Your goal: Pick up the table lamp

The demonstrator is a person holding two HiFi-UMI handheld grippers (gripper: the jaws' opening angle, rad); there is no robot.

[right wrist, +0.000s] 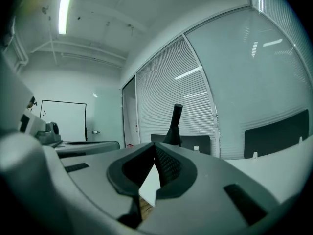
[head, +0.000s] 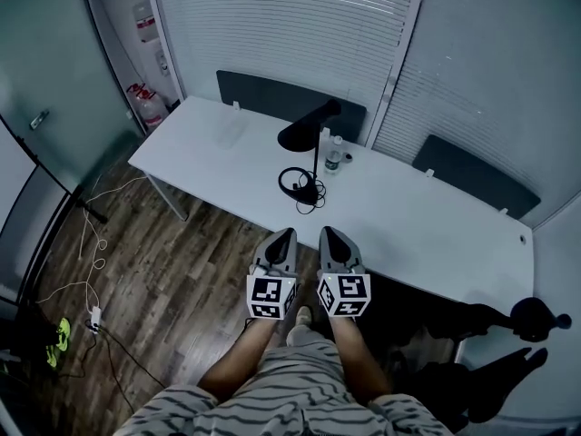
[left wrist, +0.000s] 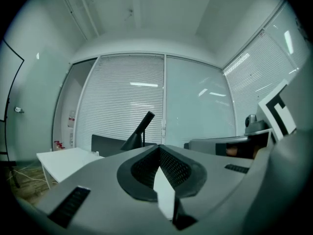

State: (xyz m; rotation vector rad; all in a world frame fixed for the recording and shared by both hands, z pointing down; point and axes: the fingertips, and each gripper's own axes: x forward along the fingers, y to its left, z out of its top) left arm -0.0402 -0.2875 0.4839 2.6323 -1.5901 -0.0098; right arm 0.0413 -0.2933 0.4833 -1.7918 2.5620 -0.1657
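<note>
The black table lamp (head: 305, 133) stood near the middle of a long white table (head: 427, 230), towards its far edge. Its thin stem was upright. Its cone-shaped shade was tilted, with the wide mouth aimed down and to the left in the head view and the narrow neck rising to the upper right. In the left gripper view the lamp (left wrist: 138, 133) leaned the same way, and in the right gripper view the lamp (right wrist: 173, 126) showed its neck nearly vertical. Black headphones (head: 296, 185) with a trailing cord lay at the foot of the stem, and the lamp's base could not be told apart from them. A small water bottle (head: 334, 158) stood just right of the stem; its contents could not be made out.

The left gripper (head: 285, 235) and the right gripper (head: 329, 232) were held level and side by side before the table's near edge, well short of the lamp and pointing towards it. Each had its jaws together at the tips with nothing between them, as the left gripper (left wrist: 159, 147) and the right gripper (right wrist: 154, 146) showed in their own views.

Dark panels (head: 272, 94) lined the table's far side below slatted blinds (head: 272, 25). Fire extinguishers (head: 148, 104) stood in the corner, and cables (head: 91, 243) ran over the wooden floor (head: 182, 271).
</note>
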